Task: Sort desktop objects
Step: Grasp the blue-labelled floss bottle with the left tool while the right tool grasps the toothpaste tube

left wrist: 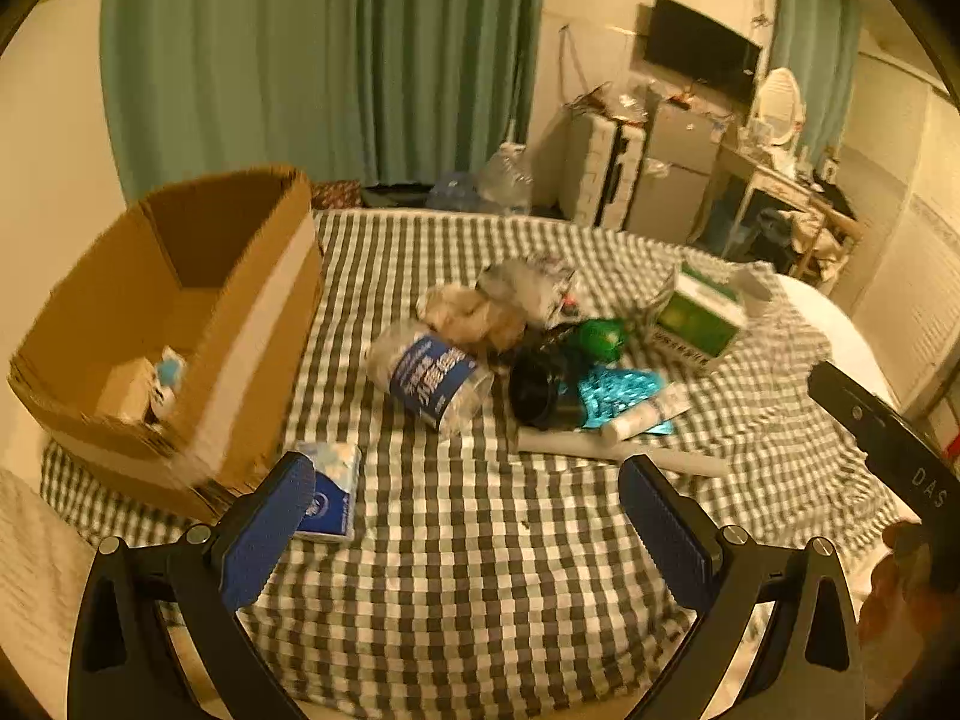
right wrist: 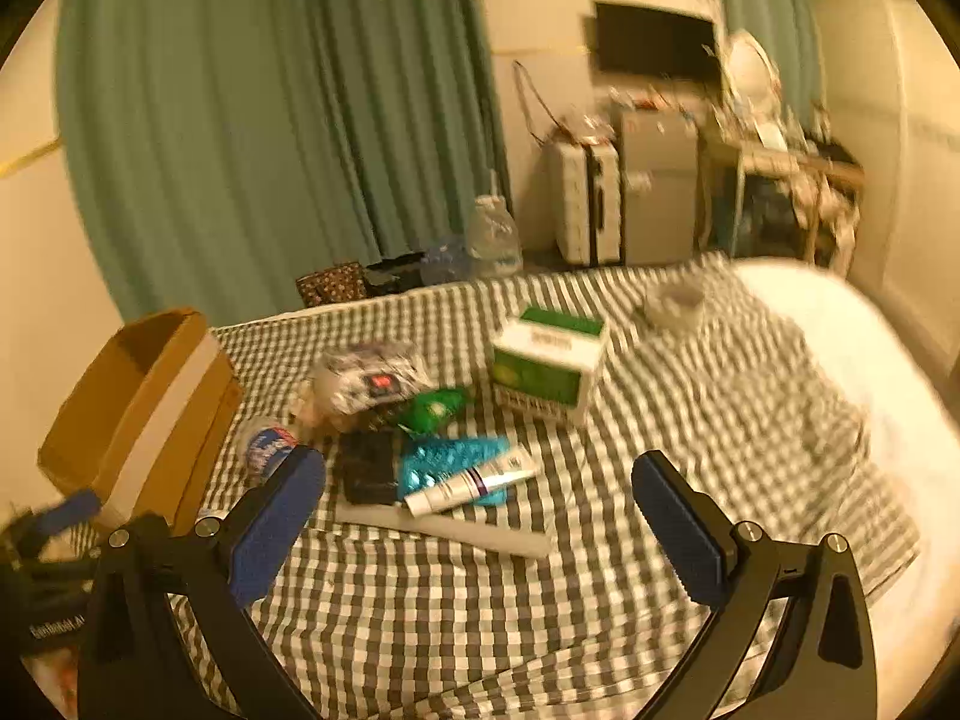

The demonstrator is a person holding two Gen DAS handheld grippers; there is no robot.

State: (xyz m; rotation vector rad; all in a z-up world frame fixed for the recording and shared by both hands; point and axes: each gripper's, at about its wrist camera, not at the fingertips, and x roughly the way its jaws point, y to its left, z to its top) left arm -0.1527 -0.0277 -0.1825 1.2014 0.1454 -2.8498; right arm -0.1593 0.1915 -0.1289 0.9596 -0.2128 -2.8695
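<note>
- Both grippers stand spread wide over the checked cloth [left wrist: 480, 570] with nothing between their blue pads: left gripper [left wrist: 468, 498] at the bottom of its view, right gripper [right wrist: 480, 492] likewise.
- Just beyond the left gripper's left pad lies a tissue pack [left wrist: 330, 489], beside a cardboard box [left wrist: 180, 324] at the left of the frame.
- Mid-frame sits the clutter: a white tube [right wrist: 468, 483] on a teal foil packet [right wrist: 444, 459], a blue-labelled clear bottle [left wrist: 429, 378], a black cup [left wrist: 540, 390].
- Farther right stands a green-and-white carton [right wrist: 549, 372].
- Green curtains [left wrist: 300, 60] hang behind.
</note>
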